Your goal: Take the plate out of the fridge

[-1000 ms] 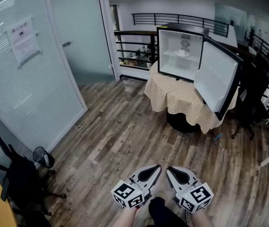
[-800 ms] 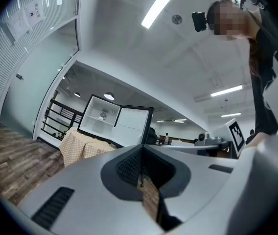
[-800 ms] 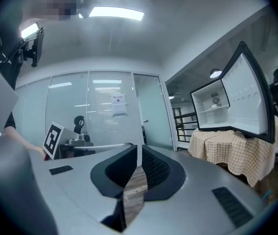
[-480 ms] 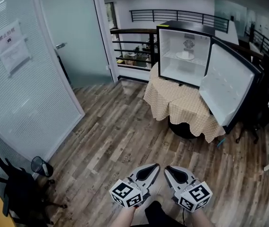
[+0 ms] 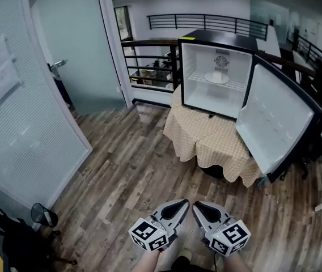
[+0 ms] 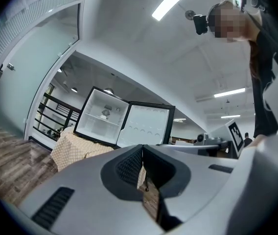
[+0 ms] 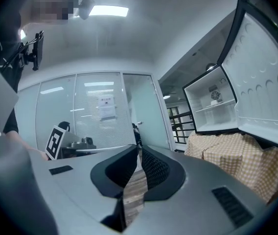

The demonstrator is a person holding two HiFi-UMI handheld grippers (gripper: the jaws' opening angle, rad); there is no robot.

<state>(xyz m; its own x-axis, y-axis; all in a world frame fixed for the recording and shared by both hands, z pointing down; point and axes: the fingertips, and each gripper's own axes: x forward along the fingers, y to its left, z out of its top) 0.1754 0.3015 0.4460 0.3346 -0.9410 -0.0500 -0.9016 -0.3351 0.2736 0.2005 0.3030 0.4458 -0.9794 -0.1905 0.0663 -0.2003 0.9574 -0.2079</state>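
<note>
So, we've barely started: the fridge (image 5: 206, 98) on the tabletop (image 5: 206, 134) already has its door (image 5: 274, 120) open, and what looks like the plate (image 5: 216, 77) sits on its shelf (image 5: 238, 85), tiny from here. Our left tool (image 5: 179, 204) and right tool (image 5: 198, 207) are both closed on nothing, well apart from it.

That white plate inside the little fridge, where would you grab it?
Probably by its near rim, reaching straight in through the open front: the plate lies flat on the shelf, and the fridge walls close off every other side.
</note>
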